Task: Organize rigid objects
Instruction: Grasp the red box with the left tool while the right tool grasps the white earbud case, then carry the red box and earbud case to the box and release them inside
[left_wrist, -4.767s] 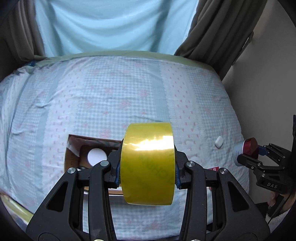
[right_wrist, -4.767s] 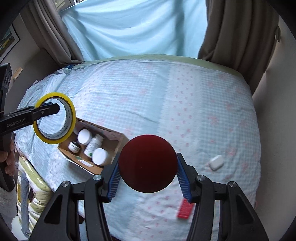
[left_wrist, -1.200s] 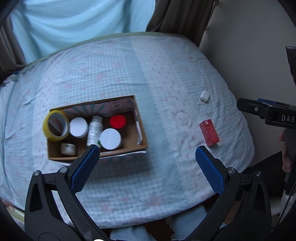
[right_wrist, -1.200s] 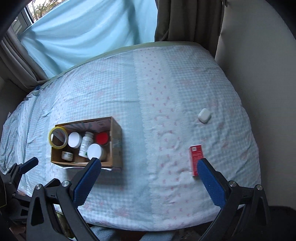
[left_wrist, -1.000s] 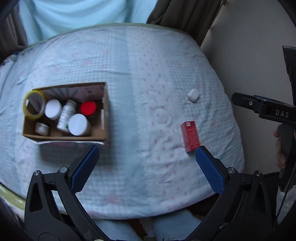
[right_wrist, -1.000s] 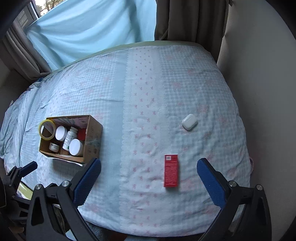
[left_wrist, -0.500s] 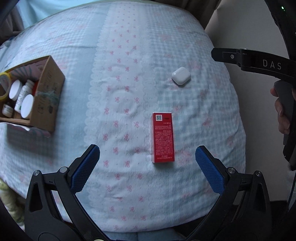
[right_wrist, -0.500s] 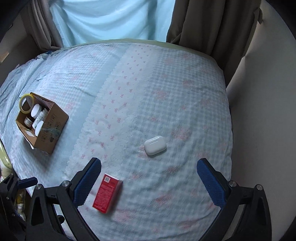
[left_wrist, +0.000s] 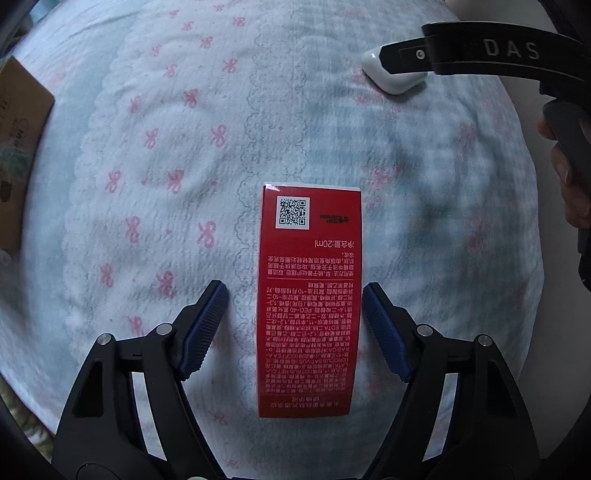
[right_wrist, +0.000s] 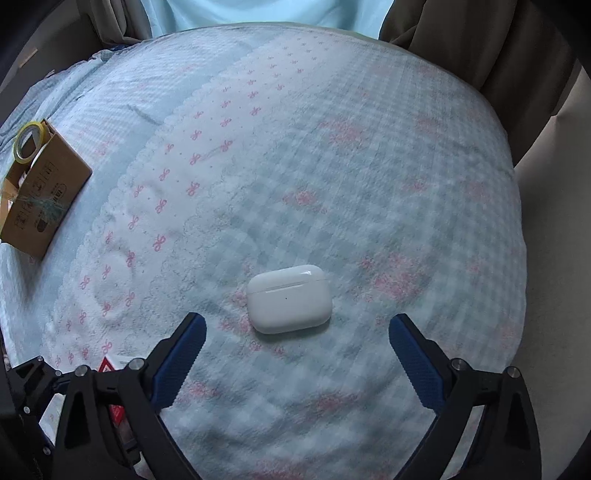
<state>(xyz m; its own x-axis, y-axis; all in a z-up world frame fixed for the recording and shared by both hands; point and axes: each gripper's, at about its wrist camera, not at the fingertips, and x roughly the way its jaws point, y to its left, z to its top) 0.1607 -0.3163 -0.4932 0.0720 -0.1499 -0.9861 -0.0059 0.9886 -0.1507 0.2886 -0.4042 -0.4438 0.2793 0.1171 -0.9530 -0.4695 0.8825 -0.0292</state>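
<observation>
While both grippers point down at the bed, nothing's actually gripped yet. Starting at the left edge of the pale blue checked bedspread with pink bows (right_wrist: 332, 177), there's the brown cardboard box (right_wrist: 44, 192), with a yellow ring of packing tape (right_wrist: 29, 142) sticking up out of its far end. Can't see what else is inside from this angle.

Moving right, the flat red rectangular carton with white print and a QR code (left_wrist: 308, 295) lies on the white lacy strip of the spread, close to the near edge, long side running away from the camera. The left gripper (left_wrist: 295, 317) sits right over its lower half, one blue ribbed pad on each side. Its jaws are partway in and closing; the right pad looks about at the carton's edge, the left pad (left_wrist: 203, 325) is a bit off it, so it isn't squeezed.

Further right, toward the right edge of the bed, is the small white glossy earbud case with rounded corners (right_wrist: 289, 298), lying flat with its lid shut. The right gripper (right_wrist: 297, 345) hovers just short of it, jaws wide and only starting to close, the case sitting slightly beyond the tips and clear of both pads. In the left wrist view a black finger marked DAS crosses over that case.
</observation>
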